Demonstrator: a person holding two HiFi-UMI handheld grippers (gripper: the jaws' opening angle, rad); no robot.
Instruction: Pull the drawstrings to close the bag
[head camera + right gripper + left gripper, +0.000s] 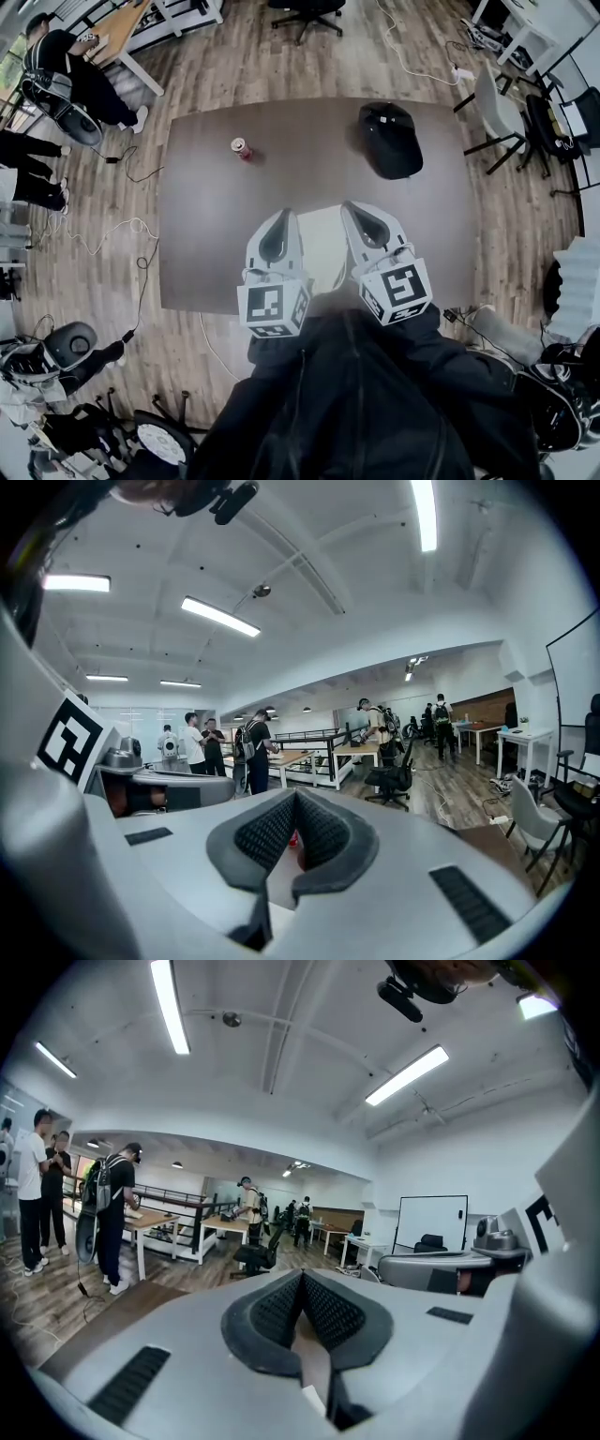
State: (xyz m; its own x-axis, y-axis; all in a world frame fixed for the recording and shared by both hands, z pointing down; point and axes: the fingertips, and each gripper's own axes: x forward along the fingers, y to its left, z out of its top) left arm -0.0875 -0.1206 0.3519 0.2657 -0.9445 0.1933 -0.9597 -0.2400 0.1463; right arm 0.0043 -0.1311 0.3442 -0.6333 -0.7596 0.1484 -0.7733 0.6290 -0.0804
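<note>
Right up close, my dark jacket sleeves (356, 403) fill the bottom of the head view. Both arms are drawn in toward my chest, with the two tongs held side by side above the near edge of the desk (216, 225). The left marker cube (274, 309) and the right marker cube (398, 291) carry black-and-white square patterns, with no lettering I can read.

The left tongs (284, 217) (302, 1283) are clenched, pads meeting at the tips. The right tongs (351, 207) (293, 797) are clenched the same way. Both point roughly level across the room, so their own views take in mostly ceiling and far wall. I can't make out a cord pinched in either pair. Behind each set of tips there is only a narrow gap with the desk showing through.

Beneath and between the tongs lies the pale bag (323, 246), flat on the desk and mostly covered by them. Its mouth and drawstrings are hidden from me.

Farther out on the desk stands a small red can (242, 147) (294, 839); its label is too small to read. To its right sits a black rounded thing (391, 141), either a cap or a pouch; I can't tell which.

Beyond the desk, people (112, 1213) (253, 747) stand at other tables. A whiteboard (431, 1222) stands against the far wall, its surface unreadable.
</note>
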